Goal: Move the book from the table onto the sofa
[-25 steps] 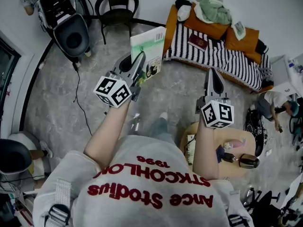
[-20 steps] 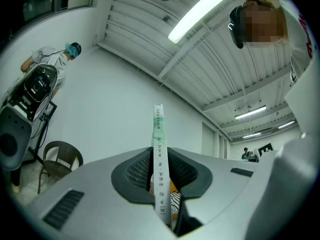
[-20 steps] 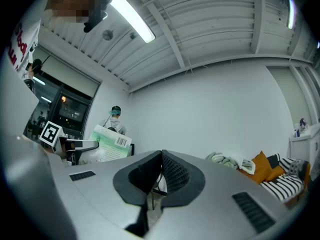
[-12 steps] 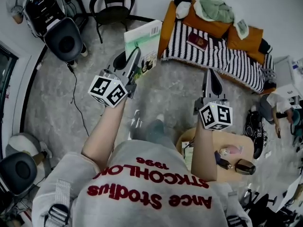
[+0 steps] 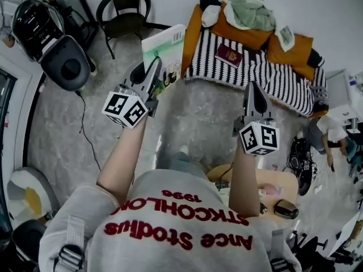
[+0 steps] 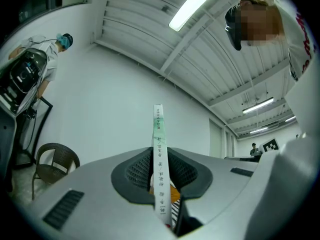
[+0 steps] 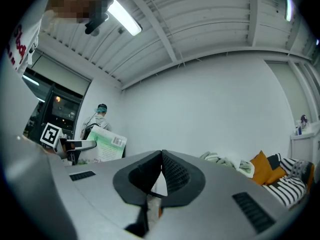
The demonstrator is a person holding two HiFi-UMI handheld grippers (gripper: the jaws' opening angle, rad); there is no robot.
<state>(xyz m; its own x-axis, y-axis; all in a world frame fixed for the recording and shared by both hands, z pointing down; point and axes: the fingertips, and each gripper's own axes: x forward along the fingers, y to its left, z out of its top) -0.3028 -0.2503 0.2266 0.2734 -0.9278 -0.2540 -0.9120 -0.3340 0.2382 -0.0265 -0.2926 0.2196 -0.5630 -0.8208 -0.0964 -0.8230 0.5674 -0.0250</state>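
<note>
Grey stone-pattern floor (image 5: 204,112) lies between the person and the striped sofa (image 5: 266,72) at upper right of the head view. Step in hand, as judged: the carry. The left gripper (image 5: 154,67) is clamped on the book (image 5: 164,47), which is held upright at upper centre, just left of the sofa's end. The right gripper (image 5: 253,89) has its jaws together and is empty. Next move: reach over the seat, lower, release. Legible: "1996" on the sweatshirt (image 5: 181,225) – the spine print is too small to read.
</note>
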